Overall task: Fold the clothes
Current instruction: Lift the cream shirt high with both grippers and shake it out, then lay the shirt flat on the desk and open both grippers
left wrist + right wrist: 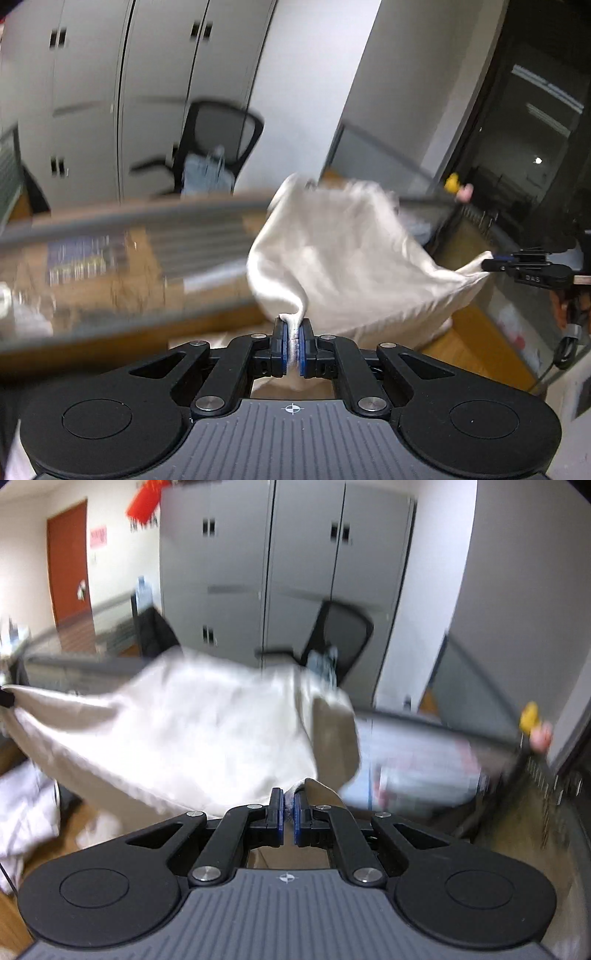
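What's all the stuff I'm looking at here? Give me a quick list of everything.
cloth: one, off-white, held in the air between the two grippers
chair: one, black, by the cabinets, something pale blue on its seat
cabinets: a row, grey, along the back wall
desk: wood top, below the cloth, with blurred papers
door: one, red-brown, far left in the right wrist view
white pile: one, low at the left in the right wrist view
yellow thing: one, small, at the desk's far right; too blurred to name
left gripper: black with blue pads, shut on a cloth corner
right gripper: same make, shut on another corner
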{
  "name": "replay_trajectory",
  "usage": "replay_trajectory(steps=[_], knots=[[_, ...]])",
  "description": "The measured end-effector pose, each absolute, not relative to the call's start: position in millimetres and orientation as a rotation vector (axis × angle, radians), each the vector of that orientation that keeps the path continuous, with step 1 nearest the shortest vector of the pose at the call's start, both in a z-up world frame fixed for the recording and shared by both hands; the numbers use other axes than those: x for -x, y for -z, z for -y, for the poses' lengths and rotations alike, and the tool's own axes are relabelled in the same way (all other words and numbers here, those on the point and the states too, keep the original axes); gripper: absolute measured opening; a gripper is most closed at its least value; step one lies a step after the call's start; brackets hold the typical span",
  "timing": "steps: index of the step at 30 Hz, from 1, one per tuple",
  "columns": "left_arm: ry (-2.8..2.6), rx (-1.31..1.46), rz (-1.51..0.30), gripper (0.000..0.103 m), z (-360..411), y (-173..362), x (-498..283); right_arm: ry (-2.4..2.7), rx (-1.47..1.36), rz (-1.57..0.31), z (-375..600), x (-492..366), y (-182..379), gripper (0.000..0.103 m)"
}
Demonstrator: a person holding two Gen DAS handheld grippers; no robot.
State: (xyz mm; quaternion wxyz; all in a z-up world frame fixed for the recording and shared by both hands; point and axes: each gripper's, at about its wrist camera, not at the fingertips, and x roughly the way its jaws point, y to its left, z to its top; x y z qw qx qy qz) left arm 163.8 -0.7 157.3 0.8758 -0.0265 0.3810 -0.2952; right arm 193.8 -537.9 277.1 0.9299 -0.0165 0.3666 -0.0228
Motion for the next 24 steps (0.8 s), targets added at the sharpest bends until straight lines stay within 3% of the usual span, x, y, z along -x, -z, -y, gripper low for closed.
replay_trajectory(steps=[13, 24], knots=[[0.591, 0.081, -1.064, 0.008, -17.1, 34.2, -54.7, 0.084, -0.047, -1.034, 469.2, -61.7, -74.0, 0.006], [0.630, 0.016, -1.177, 0.008, -30.1, 100.9, 23.2, 0.171, -0.089, -1.132, 424.3, 24.7, -0.2, 0.006]])
